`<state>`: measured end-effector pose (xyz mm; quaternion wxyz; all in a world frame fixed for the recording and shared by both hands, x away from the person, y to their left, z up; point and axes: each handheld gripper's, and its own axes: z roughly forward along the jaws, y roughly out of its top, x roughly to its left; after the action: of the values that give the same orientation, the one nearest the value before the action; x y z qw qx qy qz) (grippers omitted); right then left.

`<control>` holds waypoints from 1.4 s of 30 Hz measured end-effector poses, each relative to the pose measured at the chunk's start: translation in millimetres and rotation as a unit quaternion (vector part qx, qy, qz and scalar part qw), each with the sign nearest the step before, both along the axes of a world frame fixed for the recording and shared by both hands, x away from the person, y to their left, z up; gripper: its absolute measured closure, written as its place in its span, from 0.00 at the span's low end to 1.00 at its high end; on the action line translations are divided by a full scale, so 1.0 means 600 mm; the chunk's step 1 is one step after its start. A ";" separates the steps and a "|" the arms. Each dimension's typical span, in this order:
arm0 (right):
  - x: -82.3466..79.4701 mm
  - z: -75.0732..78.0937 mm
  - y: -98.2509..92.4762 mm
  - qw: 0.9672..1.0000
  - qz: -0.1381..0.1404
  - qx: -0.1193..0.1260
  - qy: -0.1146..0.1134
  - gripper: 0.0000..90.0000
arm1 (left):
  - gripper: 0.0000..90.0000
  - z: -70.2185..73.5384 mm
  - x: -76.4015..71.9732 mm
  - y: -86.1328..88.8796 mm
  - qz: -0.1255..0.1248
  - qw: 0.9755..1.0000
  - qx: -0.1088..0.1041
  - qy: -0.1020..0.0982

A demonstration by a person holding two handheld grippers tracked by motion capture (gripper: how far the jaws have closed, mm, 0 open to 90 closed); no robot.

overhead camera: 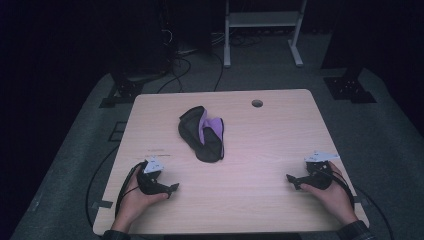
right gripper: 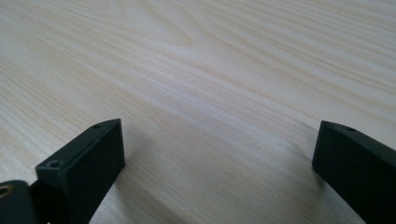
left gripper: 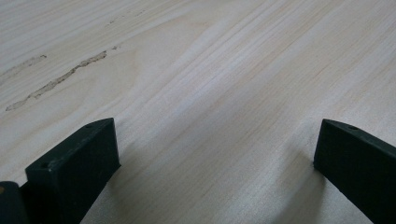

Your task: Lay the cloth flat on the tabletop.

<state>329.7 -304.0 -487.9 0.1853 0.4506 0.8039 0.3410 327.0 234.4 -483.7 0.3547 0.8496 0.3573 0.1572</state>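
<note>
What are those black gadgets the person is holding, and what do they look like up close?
They are handheld grippers. The left gripper and right gripper each have a rounded black body topped by a pale grey three-cornered plate, with a black cable trailing back. Up close, each has two blocky matte black jaws with small screw holes. A dark plaid-looking sleeve cuff shows at the right wrist.

Each black hand-held gripper, left (overhead camera: 172, 188) and right (overhead camera: 291, 178), carries a grey three-cornered plate and a trailing black cable. Blocky black jaws show small screw holes. A dark sleeve (overhead camera: 356, 231) covers the right wrist.

room: dark | floor (overhead camera: 75, 150): grey carpet, cables | white frame (overhead camera: 262, 30): far side | table (overhead camera: 260, 200): light wood
</note>
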 end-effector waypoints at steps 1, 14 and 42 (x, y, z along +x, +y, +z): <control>0.000 0.000 0.000 1.000 0.000 0.000 0.000 0.02 | 0.00 0.000 0.000 0.000 0.000 1.000 0.000 0.000; -0.001 0.000 -0.001 1.000 0.000 0.000 0.000 0.02 | 0.22 0.008 -0.001 0.004 0.010 1.000 -0.007 -0.007; -0.003 0.000 -0.004 1.000 -0.004 0.001 0.000 0.02 | 0.38 0.058 0.065 -0.055 -0.023 0.998 -0.038 -0.036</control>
<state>327.9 -306.3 -488.0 0.1864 0.4535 0.8021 0.3410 365.8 201.6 -448.9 0.4030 0.8371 0.3307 0.1662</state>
